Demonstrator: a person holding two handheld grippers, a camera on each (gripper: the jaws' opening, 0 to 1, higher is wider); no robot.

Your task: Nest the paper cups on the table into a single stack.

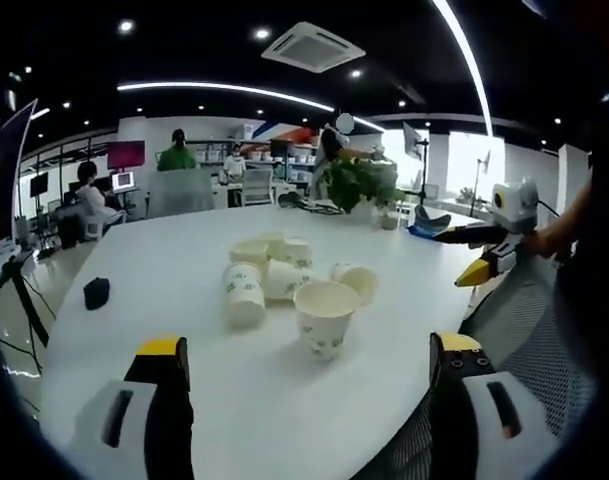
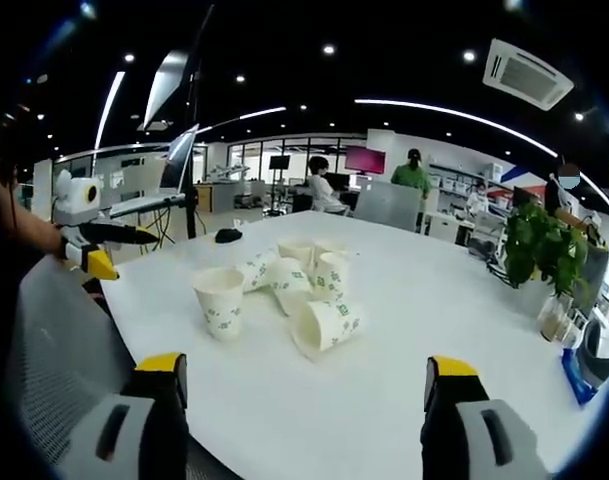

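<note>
— Office space all round: dark ceiling with strip lights and an air-conditioning vent [image 1: 313, 46], desks and seated people at the back, and one big white tabletop [image 1: 184, 260] up front. Where are the paper cups?

— Bunched in a cluster of paper cups [image 1: 284, 275] around the middle of the tabletop. Nearest in the left gripper view, one upright cup [image 1: 325, 318] stands apart from the rest, mouth up, white with a green print. Behind it several lie on their sides, touching or overlapping; one tipped cup [image 2: 325, 325] in the right gripper view points its open mouth toward the near edge. A few at the back of the cluster look upright, though I cannot count them surely.

— And the grippers?

— The left gripper [image 1: 309, 365] hangs over the near edge with its yellow-tipped jaws spread wide and nothing between them. The right gripper [image 2: 304, 385] is the same: jaws parted, bare, short of the cups. In the left gripper view the right gripper also shows off the tabletop's right edge, held by a person's hand [image 1: 546, 240].

— Anything else on the surface?

— A small black object [image 1: 96, 292] near the left edge, well apart from the cups, and a potted plant [image 1: 359, 183] at the far edge. A grey mesh chair back [image 2: 64, 350] sits just beside the near edge.
</note>
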